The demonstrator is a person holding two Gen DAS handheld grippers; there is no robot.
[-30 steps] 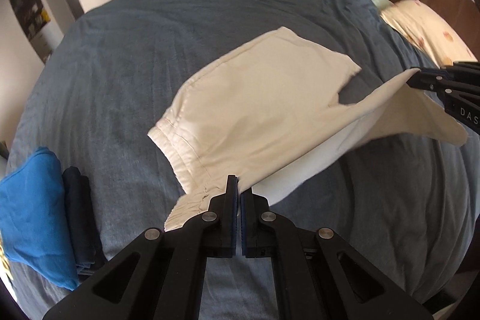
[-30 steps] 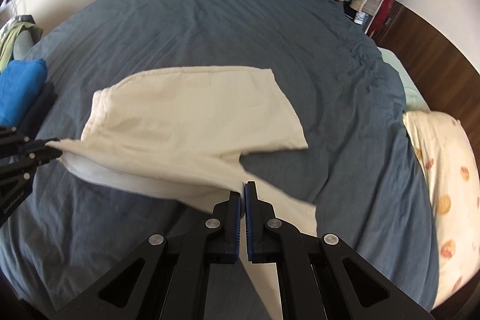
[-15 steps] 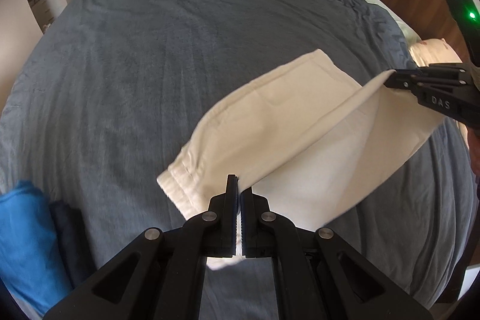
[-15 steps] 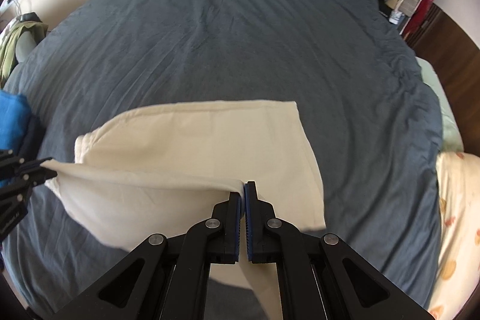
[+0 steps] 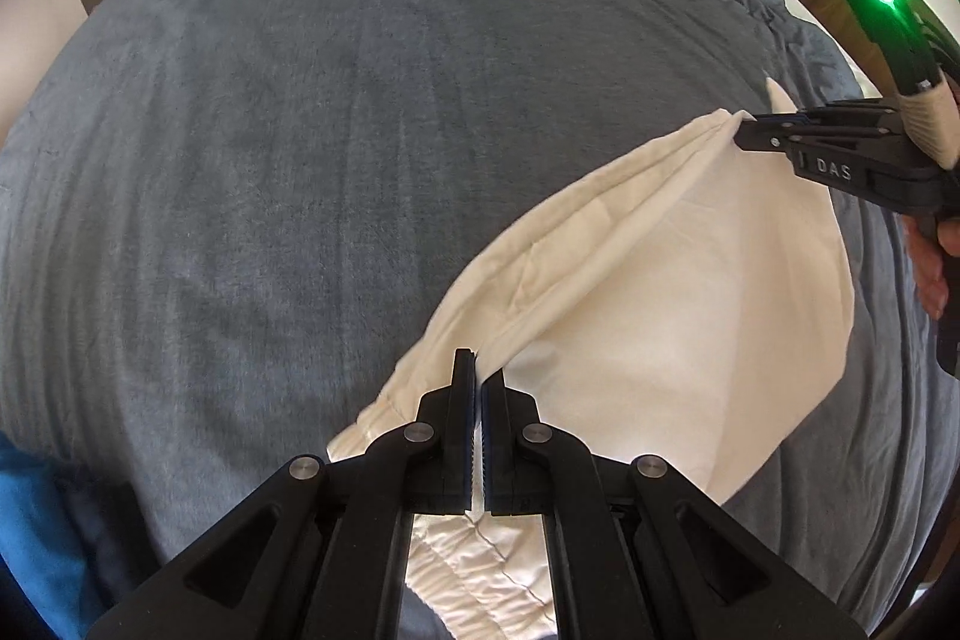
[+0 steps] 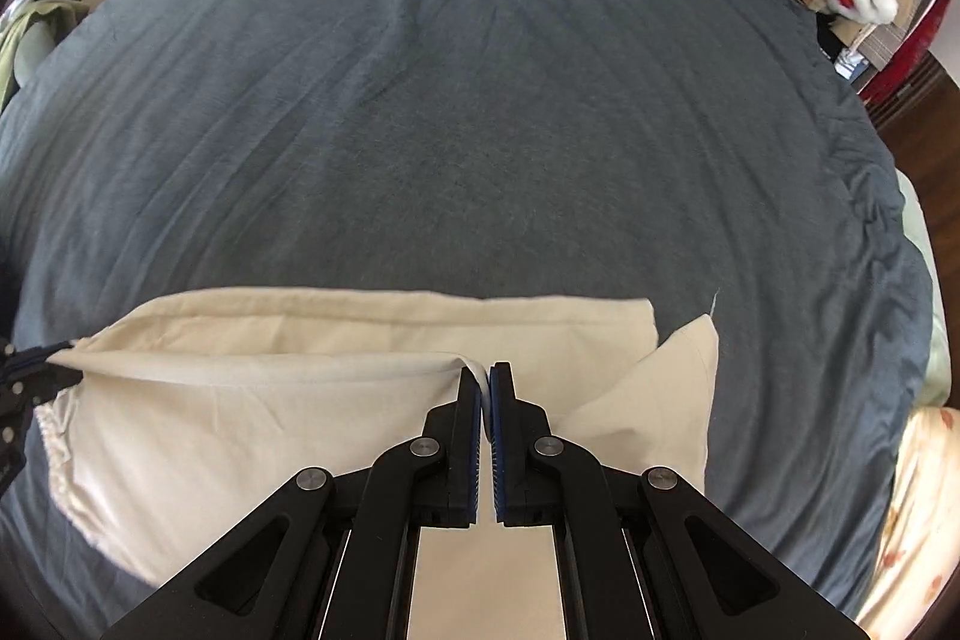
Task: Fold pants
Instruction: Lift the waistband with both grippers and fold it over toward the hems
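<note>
Matt cloth, black plastic and bright metal

The pants [image 5: 630, 316] are cream woven cloth, soft and matt, with a stitched, gathered waistband. The bed cover [image 6: 456, 100] is grey-blue cloth, matt and finely creased. Both the left gripper [image 5: 479, 370] and the right gripper [image 6: 486, 382] are matt black plastic with shiny metal rivets and ribbed blue pads.

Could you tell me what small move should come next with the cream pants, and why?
Probably lower both grips onto the bed cover. The left hand-held gripper and right hand-held gripper each pinch the pants, whose top layer hangs raised over the lower half.
</note>
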